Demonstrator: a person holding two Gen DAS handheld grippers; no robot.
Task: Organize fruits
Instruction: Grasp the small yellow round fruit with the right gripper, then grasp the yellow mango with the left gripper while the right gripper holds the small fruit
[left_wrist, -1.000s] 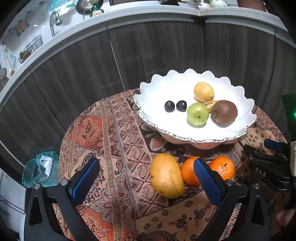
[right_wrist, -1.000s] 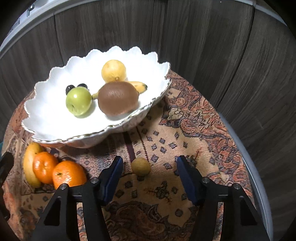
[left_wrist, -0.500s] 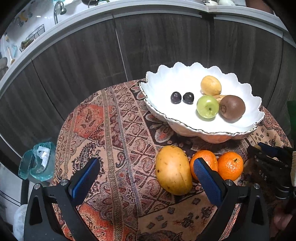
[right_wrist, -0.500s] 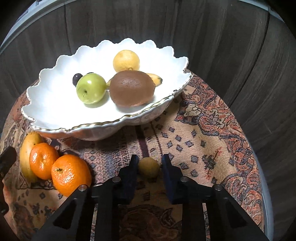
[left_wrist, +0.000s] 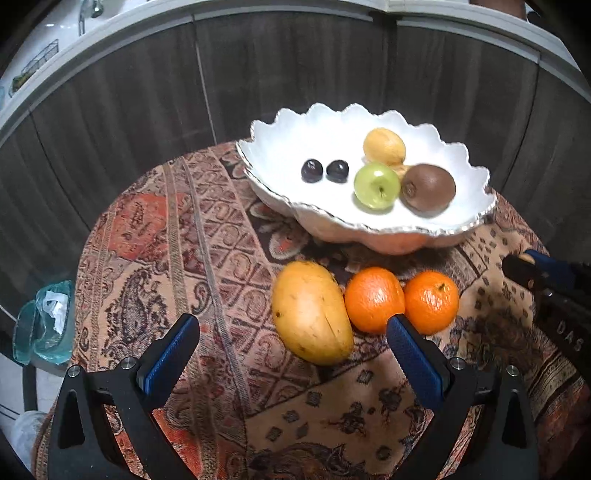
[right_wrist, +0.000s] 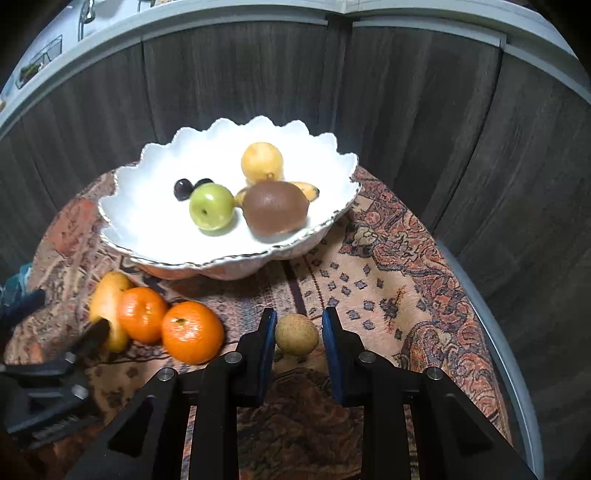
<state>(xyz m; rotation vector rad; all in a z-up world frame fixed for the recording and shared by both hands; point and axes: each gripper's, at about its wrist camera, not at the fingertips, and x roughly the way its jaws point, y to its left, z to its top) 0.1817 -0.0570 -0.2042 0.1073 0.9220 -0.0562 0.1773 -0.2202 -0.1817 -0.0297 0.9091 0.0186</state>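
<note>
My right gripper (right_wrist: 297, 324) is shut on a small tan round fruit (right_wrist: 296, 334) and holds it lifted above the patterned cloth (right_wrist: 388, 295), in front of the white scalloped bowl (right_wrist: 147, 221). The bowl holds a green apple (right_wrist: 211, 206), a kiwi (right_wrist: 276, 206), a yellow fruit (right_wrist: 262, 162), a small banana (right_wrist: 306, 190) and two dark grapes (right_wrist: 183, 189). My left gripper (left_wrist: 291, 341) is open and empty, just short of a mango (left_wrist: 312, 312) and two oranges (left_wrist: 373, 299) (left_wrist: 431, 302) on the cloth.
The round table (left_wrist: 147, 258) is small and its edge falls away on every side. Dark wood cabinet doors (left_wrist: 258, 74) stand close behind it. A glass container (left_wrist: 44, 325) sits low at the left. My right gripper shows at the right edge of the left wrist view (left_wrist: 554, 295).
My right gripper closed on the small tan fruit and lifted it off the cloth. My left gripper drew back and up a little; it stays open.
</note>
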